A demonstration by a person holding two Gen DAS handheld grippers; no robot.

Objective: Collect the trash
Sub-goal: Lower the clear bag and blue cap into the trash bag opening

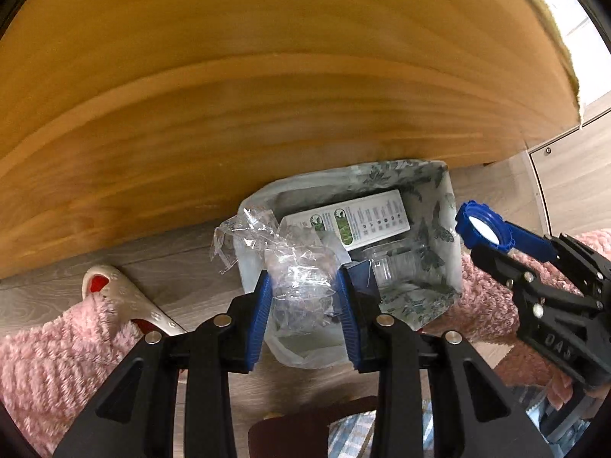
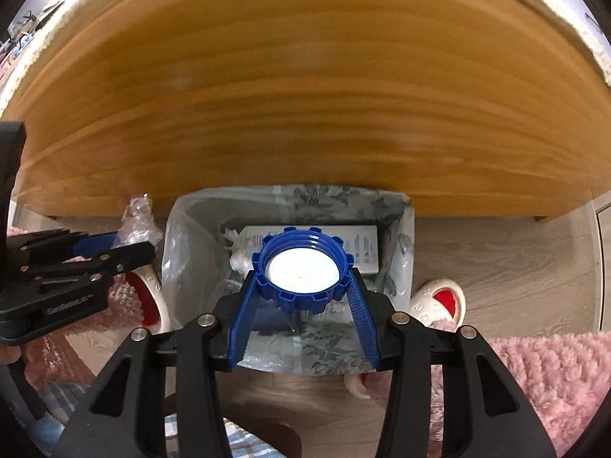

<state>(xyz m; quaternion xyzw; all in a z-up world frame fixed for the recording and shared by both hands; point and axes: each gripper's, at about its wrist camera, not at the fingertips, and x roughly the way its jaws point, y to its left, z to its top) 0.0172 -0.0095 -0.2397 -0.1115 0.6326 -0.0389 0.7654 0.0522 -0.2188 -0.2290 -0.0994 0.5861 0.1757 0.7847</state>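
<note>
A small bin (image 1: 446, 229) lined with a butterfly-print bag stands on the floor under a wooden table edge; it also shows in the right wrist view (image 2: 401, 236). Inside lie a white carton (image 1: 366, 221) and a clear plastic bottle (image 1: 397, 263). My left gripper (image 1: 305, 297) is shut on crumpled clear plastic wrap (image 1: 298, 278), held over the bin's left rim. My right gripper (image 2: 305, 286) is shut on a large blue screw cap (image 2: 301, 267) with a white inside, held above the bin. The cap also shows in the left wrist view (image 1: 483, 229).
The wooden tabletop (image 1: 267, 76) overhangs the bin's far side. White and red slippers (image 1: 126, 297) (image 2: 443, 297) lie on the wood floor beside the bin. A pink fluffy rug (image 2: 534, 374) covers the floor on both sides.
</note>
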